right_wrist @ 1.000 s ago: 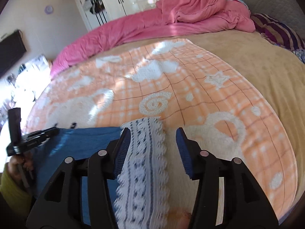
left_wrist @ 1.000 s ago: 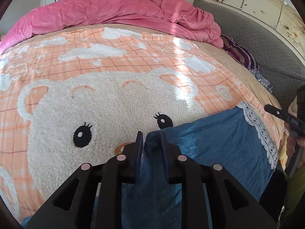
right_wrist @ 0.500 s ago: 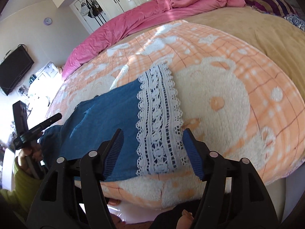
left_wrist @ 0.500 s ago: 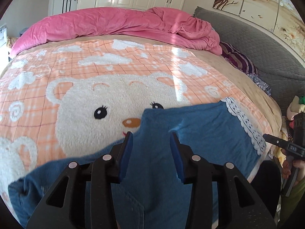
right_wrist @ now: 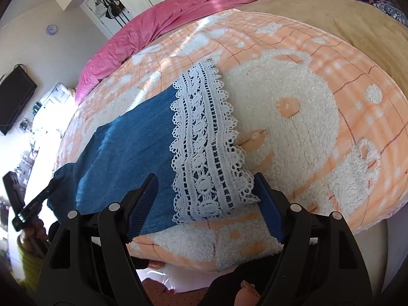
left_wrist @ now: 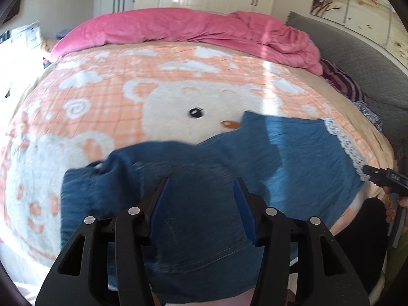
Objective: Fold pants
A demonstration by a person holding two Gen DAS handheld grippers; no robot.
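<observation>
Blue denim pants [left_wrist: 293,153] lie flat across the front of the bear-patterned blanket [left_wrist: 178,102], with the white lace hem [right_wrist: 206,153] at their right end. My left gripper [left_wrist: 202,204] hovers over the bunched waist end; its jaws are opening and the pads press on nothing. My right gripper [right_wrist: 206,201] hangs over the bed's front edge by the lace hem. Its jaws are also opening, with the hem showing between them but untouched. Each gripper appears in the other's view: the right gripper [left_wrist: 382,178] and the left gripper [right_wrist: 25,209].
A pink duvet [left_wrist: 204,30] is heaped along the far side of the bed. A grey padded headboard [left_wrist: 357,58] and a striped pillow [left_wrist: 341,81] lie to the right. A wall TV [right_wrist: 15,97] and cluttered furniture stand left of the bed.
Both grippers let go of the pants and widened. The left one drew back and left along the denim toward the waist end; the right one pulled back from the lace hem.
</observation>
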